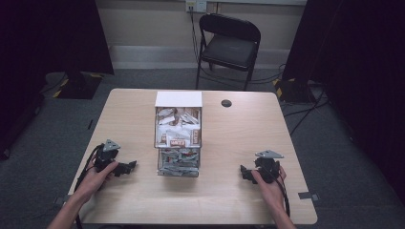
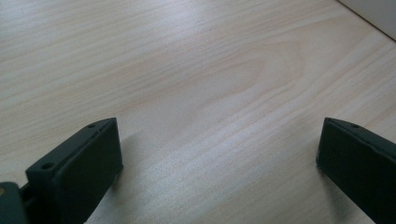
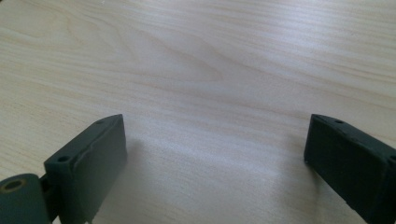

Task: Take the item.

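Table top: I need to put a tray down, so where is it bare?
Table is bare between the clear packet box and each gripper, left gripper, right gripper, and along the near edge. The middle strip behind the box is crowded.

This looks like a lab or studio set up for recording rather than a home. A bare pale wooden table [image 1: 239,138] stands on grey carpet [image 1: 43,143], flanked by dark curtains [image 1: 363,52] whose stand feet carry yellow-and-black tape [image 1: 285,86]. A black folding chair [image 1: 228,45] sits against a plain wall with a socket [image 1: 196,5], and loose cables [image 1: 305,112] trail across the floor.
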Tool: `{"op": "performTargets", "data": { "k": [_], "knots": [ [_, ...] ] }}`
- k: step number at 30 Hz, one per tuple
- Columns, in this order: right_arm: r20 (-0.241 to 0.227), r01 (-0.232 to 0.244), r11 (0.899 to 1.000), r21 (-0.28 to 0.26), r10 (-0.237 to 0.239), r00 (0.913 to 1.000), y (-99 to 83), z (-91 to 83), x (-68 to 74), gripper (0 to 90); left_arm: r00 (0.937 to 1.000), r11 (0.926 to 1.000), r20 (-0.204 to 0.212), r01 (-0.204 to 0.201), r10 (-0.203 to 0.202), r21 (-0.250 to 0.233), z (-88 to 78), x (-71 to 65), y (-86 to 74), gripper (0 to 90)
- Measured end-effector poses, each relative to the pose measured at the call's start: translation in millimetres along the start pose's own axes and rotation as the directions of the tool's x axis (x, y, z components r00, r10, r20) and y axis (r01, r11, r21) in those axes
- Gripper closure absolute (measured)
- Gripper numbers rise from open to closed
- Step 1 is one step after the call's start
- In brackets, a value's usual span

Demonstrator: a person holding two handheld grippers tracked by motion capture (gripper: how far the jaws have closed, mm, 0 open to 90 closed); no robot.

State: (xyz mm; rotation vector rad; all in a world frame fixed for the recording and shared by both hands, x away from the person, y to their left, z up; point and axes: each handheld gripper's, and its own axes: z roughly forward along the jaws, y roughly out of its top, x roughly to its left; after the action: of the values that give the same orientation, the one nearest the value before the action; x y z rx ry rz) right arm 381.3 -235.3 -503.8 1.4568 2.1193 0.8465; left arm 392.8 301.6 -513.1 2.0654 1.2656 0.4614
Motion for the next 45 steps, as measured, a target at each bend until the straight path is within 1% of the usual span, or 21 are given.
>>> {"op": "performTargets", "data": {
  "k": [7, 8, 9, 13, 14, 15, 16, 17, 18, 22, 23, 24, 25, 26, 29, 30, 34, 38, 39, 40, 45],
  "knots": [
    [0.001, -0.001, 1.000, -0.002, 0.001, 1.0000, 0.0, -0.2, 0.5, 6.4, 1.0000, 1.0000, 0.000, 0.000, 0.000, 0.000, 0.0, 0.0, 0.0, 0.0],
    [-0.001, 0.002, 1.000, -0.003, -0.002, 1.0000, 0.0, -0.5, 0.7, 7.8, 1.0000, 1.0000, 0.000, 0.000, 0.000, 0.000, 0.0, 0.0, 0.0, 0.0],
    [-0.005, 0.009, 1.000, -0.017, -0.009, 0.9999, 0.5, -1.3, 1.5, 16.1, 1.0000, 1.0000, 0.000, 0.000, 0.000, 0.000, 0.0, 0.0, 0.0, 0.0],
    [-0.010, 0.023, 0.999, -0.025, -0.023, 0.9997, 1.1, -1.9, 4.6, 18.6, 1.0000, 1.0000, 0.000, 0.000, 0.000, 0.000, 0.0, 0.0, 0.0, 0.0],
    [-0.015, 0.034, 0.999, -0.024, -0.034, 0.9993, 1.5, -2.4, 5.8, 20.0, 1.0000, 1.0000, 0.000, 0.000, 0.000, 0.000, 0.0, 0.0, 0.0, 0.0],
    [0.000, 0.050, 0.998, -0.024, -0.050, 0.9988, 2.3, -3.5, 7.5, 20.9, 1.0000, 1.0000, 0.000, 0.000, 0.000, 0.000, 0.0, 0.0, 0.0, 0.0],
    [-0.005, 0.061, 0.997, -0.041, -0.061, 0.9981, 3.7, -5.6, 8.9, 21.6, 1.0000, 1.0000, 0.000, -0.001, 0.001, 0.001, -0.1, 0.1, 0.1, 0.0],
    [-0.005, 0.061, 0.997, -0.041, -0.061, 0.9981, 3.7, -5.6, 8.9, 21.6, 1.0000, 1.0000, 0.000, -0.001, 0.001, 0.001, -0.1, 0.1, 0.1, 0.0],
    [-0.024, 0.058, 0.997, -0.054, -0.059, 0.9979, 4.5, -8.0, 9.5, 23.8, 1.0000, 1.0000, 0.000, 0.000, 0.000, 0.000, 0.0, 0.0, 0.0, 0.0],
    [-0.058, 0.053, 0.996, -0.076, -0.058, 0.9966, 5.3, -11.9, 12.2, 25.4, 1.0000, 1.0000, 0.000, 0.000, 0.000, 0.000, 0.0, 0.0, 0.0, 0.0],
    [-0.081, 0.059, 0.994, -0.093, -0.066, 0.9945, 6.3, -14.8, 14.5, 26.1, 1.0000, 1.0000, 0.000, 0.000, 0.000, 0.000, 0.0, 0.0, 0.0, 0.0],
    [-0.081, 0.059, 0.994, -0.093, -0.066, 0.9945, 6.3, -14.8, 14.5, 26.1, 1.0000, 1.0000, 0.000, 0.000, 0.000, 0.000, 0.0, 0.0, 0.0, 0.0],
    [-0.099, 0.062, 0.993, -0.102, -0.072, 0.9925, 7.4, -17.1, 17.3, 27.5, 1.0000, 1.0000, 0.000, 0.000, 0.000, 0.000, 0.0, 0.0, 0.0, 0.0],
    [-0.099, 0.062, 0.993, -0.102, -0.072, 0.9925, 7.4, -17.1, 17.3, 27.5, 1.0000, 1.0000, 0.000, 0.000, 0.000, 0.000, 0.0, 0.0, 0.0, 0.0],
    [-0.133, 0.054, 0.993, -0.101, -0.067, 0.9888, 9.4, -20.8, 21.1, 32.1, 1.0000, 1.0000, 0.000, 0.000, 0.000, 0.000, 0.0, 0.0, 0.0, 0.0],
    [-0.159, 0.048, 0.993, -0.108, -0.065, 0.9852, 10.4, -22.2, 22.8, 34.5, 1.0000, 1.0000, 0.000, 0.000, 0.000, 0.000, 0.0, -0.1, 0.0, 0.0],
    [-0.191, 0.044, 0.992, -0.116, -0.065, 0.9794, 12.5, -25.1, 26.7, 36.9, 1.0000, 1.0000, 0.000, 0.000, 0.000, 0.000, 0.0, 0.0, 0.0, 0.0],
    [-0.213, 0.056, 0.991, -0.125, -0.082, 0.9736, 14.5, -29.3, 32.9, 40.4, 1.0000, 1.0000, 0.000, 0.000, 0.000, 0.000, 0.0, 0.0, 0.0, 0.0],
    [-0.223, 0.064, 0.990, -0.125, -0.091, 0.9707, 15.0, -30.4, 35.4, 41.4, 1.0000, 1.0000, 0.000, 0.000, 0.000, 0.000, 0.0, 0.0, 0.0, 0.0],
    [-0.230, 0.090, 0.987, -0.130, -0.118, 0.9659, 16.1, -32.6, 40.6, 41.1, 1.0000, 1.0000, 0.000, 0.000, 0.000, 0.000, 0.0, 0.0, 0.0, 0.0],
    [-0.244, 0.116, 0.983, -0.142, -0.149, 0.9582, 18.6, -35.8, 48.2, 45.0, 1.0000, 1.0000, 0.000, 0.000, 0.000, 0.000, 0.0, 0.0, 0.0, 0.0]
  ]
}}
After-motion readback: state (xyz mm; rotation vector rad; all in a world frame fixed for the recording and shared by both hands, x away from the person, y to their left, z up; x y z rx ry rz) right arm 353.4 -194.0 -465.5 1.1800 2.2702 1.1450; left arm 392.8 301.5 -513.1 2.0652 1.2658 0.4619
